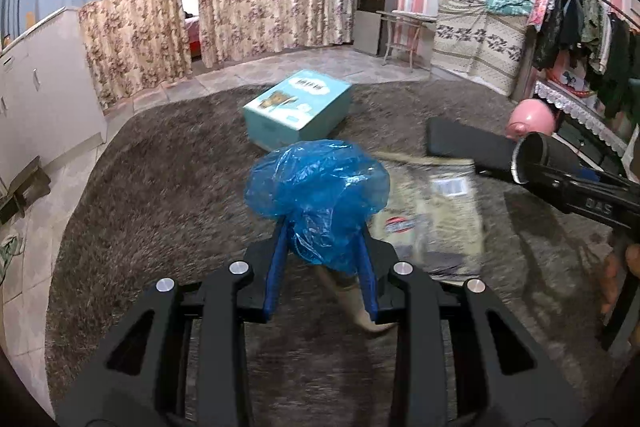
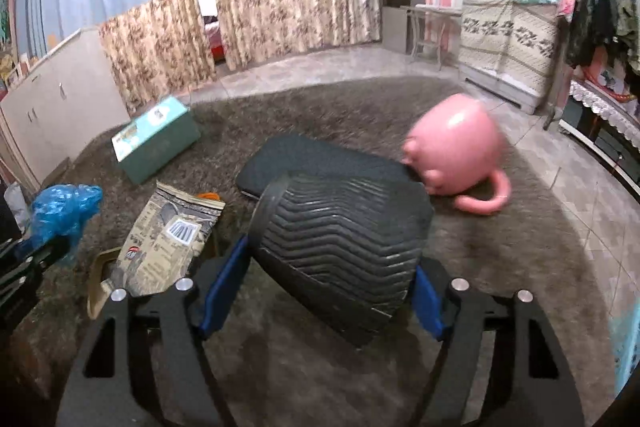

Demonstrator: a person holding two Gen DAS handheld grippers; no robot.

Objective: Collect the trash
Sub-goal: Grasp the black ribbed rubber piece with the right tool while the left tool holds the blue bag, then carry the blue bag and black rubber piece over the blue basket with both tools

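- the left gripper (image 1: 323,247) is closed partway on a crumpled blue plastic bag (image 1: 318,197), which bulges above and ahead of its blue fingers (image 1: 278,267); the bag is clear of the carpet.
- the right gripper (image 2: 334,267) holds a black ribbed cup (image 2: 340,247) between its blue pads, tilted with the rim up and to the left; both pads sit against the cup's sides.
- just left of the right gripper a printed snack pouch (image 2: 168,239) lies flat on the grey shag carpet (image 2: 500,267), partly over a tan tray (image 2: 98,281) whose edge shows beneath it.
- a dark flat case (image 2: 320,157) lies behind the cup; a pink mug (image 2: 456,147) lies tipped at its right end, handle toward the camera.
- a teal carton (image 1: 298,107) stands farther back on the carpet, well apart from both grippers.
- the carpet's far edge meets tiled floor (image 1: 320,61) before the flowered curtains (image 1: 276,11); bare carpet lies open to the right of the cup.
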